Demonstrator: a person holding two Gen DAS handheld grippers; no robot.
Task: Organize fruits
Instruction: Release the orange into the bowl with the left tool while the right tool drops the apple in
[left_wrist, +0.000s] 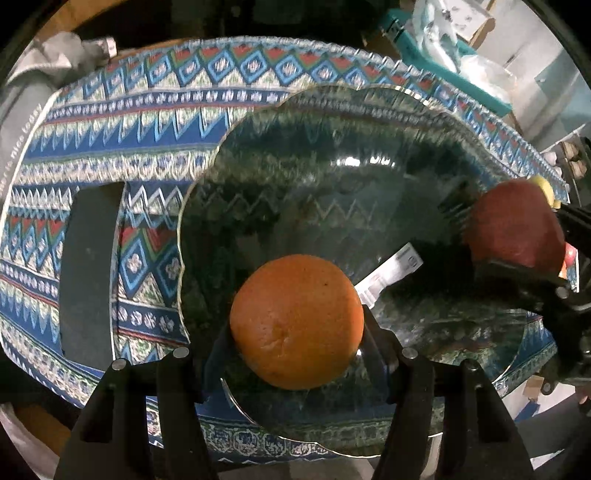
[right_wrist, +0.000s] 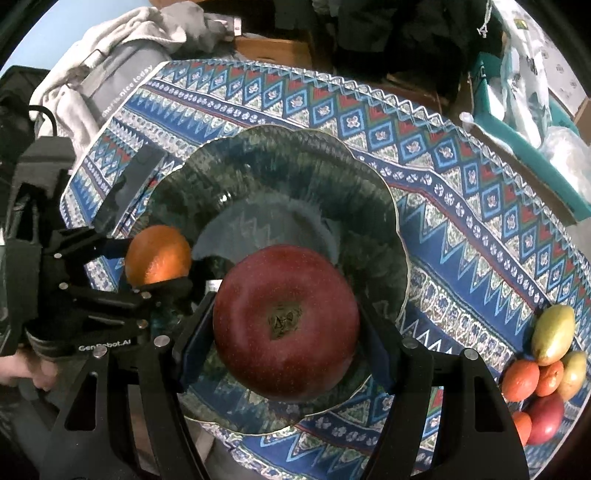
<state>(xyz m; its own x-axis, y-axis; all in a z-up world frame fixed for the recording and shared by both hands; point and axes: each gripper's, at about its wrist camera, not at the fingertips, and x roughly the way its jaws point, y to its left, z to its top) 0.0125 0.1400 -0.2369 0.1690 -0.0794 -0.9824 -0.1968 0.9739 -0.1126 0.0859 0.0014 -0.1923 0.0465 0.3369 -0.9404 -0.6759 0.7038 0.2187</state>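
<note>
A: Left gripper (left_wrist: 295, 354)?
B: Pointing steeply down, clamped on the orange (left_wrist: 296, 320) above the glass bowl (left_wrist: 332, 155), near its left rim.
A: Right gripper (right_wrist: 286, 347)?
B: Also angled down, pinching the red apple (right_wrist: 286, 328) over the bowl's middle.

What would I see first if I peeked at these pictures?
A big red apple, gripped by the right tool, sits right over a dark green glass plate. Beside it the left tool grips a bright orange over the same plate. Underneath lies a blue, zigzag-patterned tablecloth, with a small heap of other fruit at its right edge.
</note>
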